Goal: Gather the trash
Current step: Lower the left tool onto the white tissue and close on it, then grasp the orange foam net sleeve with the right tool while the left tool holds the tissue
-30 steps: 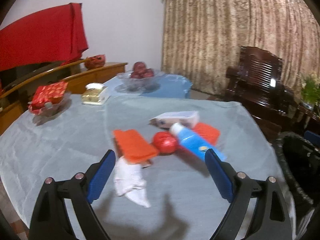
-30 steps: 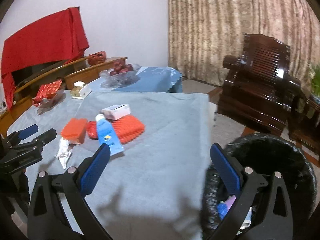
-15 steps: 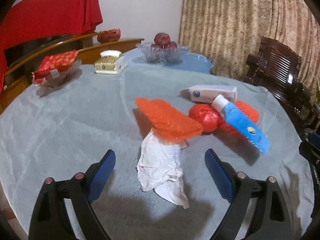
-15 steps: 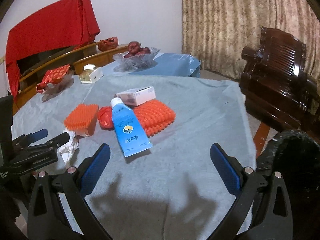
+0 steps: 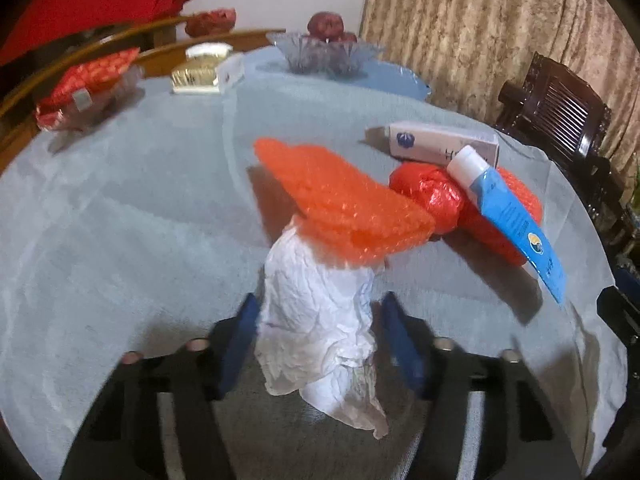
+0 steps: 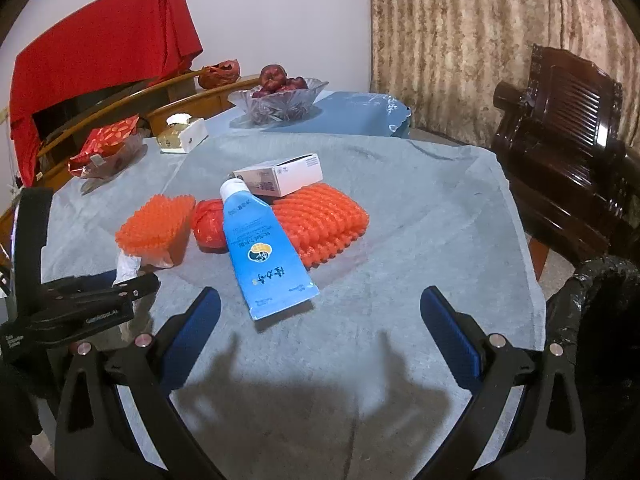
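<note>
At six o'clock in the left wrist view, the left gripper (image 5: 320,336) has just been closing, its blue pads now flanking the crumpled white tissue (image 5: 316,320); the left pad seems to touch the paper while a sliver of cloth shows beside the right one, so I judge the tongs about half closed and not yet biting. To do this step well, the pads should finish closing low on the bulk of the wad, not on its loose tail toward five o'clock, and the lift should start gently, because the tissue's far end is tucked under the orange bubble-wrap pad (image 5: 340,208) at twelve o'clock of it and could drag that along. Farther out, toward two o'clock, lie the red crumpled bag (image 5: 432,196), the blue tube (image 5: 508,216) and the white carton (image 5: 440,144) on the grey tablecloth (image 5: 140,208). The right gripper (image 6: 320,320) hangs wide open over bare cloth, holding nothing, the blue tube (image 6: 260,248) lying just beyond its tips. Only the right wrist view shows the black-lined bin (image 6: 600,300) at three o'clock, off the table edge, where the trash likely goes, and the ridged orange pad (image 6: 324,220) under the tube; only the left view shows the pads against the tissue, which the right view mostly hides behind the left tool.
</note>
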A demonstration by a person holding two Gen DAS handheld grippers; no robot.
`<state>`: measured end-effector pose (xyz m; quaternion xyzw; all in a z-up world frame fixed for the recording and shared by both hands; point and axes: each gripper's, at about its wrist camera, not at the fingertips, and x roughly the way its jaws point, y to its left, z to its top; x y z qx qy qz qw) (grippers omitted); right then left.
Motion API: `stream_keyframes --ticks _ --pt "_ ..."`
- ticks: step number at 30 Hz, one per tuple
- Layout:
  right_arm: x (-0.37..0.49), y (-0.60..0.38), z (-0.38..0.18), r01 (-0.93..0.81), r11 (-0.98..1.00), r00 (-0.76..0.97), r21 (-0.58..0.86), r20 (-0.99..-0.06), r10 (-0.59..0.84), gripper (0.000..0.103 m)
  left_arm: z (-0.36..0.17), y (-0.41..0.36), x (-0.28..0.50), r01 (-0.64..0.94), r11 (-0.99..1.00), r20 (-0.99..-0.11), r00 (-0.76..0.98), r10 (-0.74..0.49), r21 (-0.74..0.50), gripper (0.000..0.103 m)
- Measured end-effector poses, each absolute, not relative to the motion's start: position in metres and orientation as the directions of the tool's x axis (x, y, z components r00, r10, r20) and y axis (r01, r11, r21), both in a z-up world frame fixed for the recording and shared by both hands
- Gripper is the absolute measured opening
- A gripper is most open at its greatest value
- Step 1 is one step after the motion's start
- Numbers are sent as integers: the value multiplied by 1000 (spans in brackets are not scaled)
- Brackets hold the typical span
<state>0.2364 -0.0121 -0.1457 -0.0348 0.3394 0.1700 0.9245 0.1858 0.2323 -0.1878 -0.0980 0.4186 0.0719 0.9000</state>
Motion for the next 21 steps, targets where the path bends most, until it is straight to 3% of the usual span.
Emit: stream_keyframes --ticks 1,3,6,21 --pt "237 -10 -145 -341 939 711 50 -639 293 97 -188 234 185 -216 968 -765 643 46 -124 49" --pt "238 -8 -144 -346 937 711 49 -638 296 97 -188 237 183 -219 964 -760 649 30 -149 24" --pt "238 -1 -142 -358 932 709 47 -636 304 97 -187 240 180 -223 961 -757 653 21 -166 14" --pt "235 64 -124 -470 882 696 37 -599 396 97 -155 292 128 -345 932 -703 690 172 -110 13"
